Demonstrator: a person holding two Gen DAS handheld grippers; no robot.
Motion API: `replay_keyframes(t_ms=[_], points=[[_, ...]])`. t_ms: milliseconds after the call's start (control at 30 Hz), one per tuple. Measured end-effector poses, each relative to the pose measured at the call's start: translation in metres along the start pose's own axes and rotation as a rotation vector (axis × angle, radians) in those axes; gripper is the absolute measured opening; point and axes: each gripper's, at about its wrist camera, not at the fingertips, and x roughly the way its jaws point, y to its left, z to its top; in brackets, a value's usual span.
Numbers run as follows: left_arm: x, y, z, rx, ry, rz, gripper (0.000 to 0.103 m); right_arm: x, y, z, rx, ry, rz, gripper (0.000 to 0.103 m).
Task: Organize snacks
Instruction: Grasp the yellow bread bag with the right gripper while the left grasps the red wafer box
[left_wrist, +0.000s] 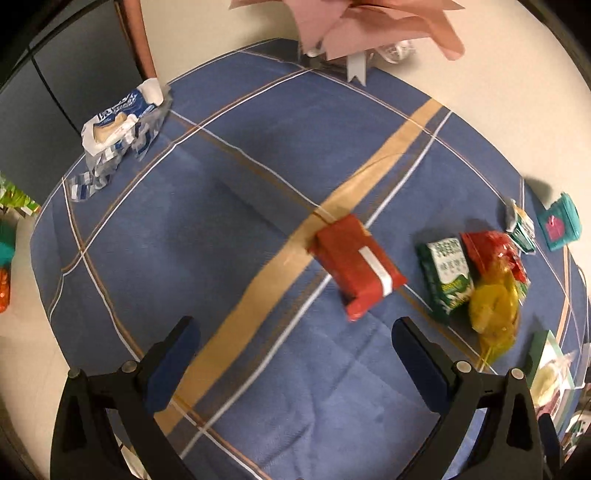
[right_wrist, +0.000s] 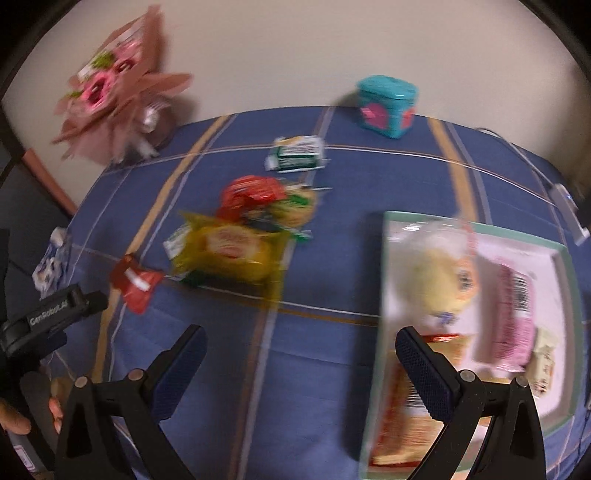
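On the bench: one red snack packet (left_wrist: 360, 267), two green packets (left_wrist: 447, 277) (left_wrist: 521, 226), one yellow bag (left_wrist: 493, 308), one teal tin (right_wrist: 386, 105), one tray (right_wrist: 384, 258) and one bouquet (right_wrist: 118, 88).

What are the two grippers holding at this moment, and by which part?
Nothing is held. The left gripper is open above the blue cloth, short of the red packet. The right gripper is open too, beside the tray.
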Motion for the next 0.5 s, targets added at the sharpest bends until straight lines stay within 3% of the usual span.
replay_keyframes(t_ms=[200, 500], points=[[0.011, 0.000, 0.006, -0.008, 0.017, -0.011, 0.103, 0.017, 0.026, 0.007, -0.014, 0.006, 0.067, 0.103], [0.031, -0.016, 0.020, 0.002, 0.040, -0.055, 0.103, 0.036, 0.026, 0.033, 0.072, -0.042, 0.139, 0.103]])
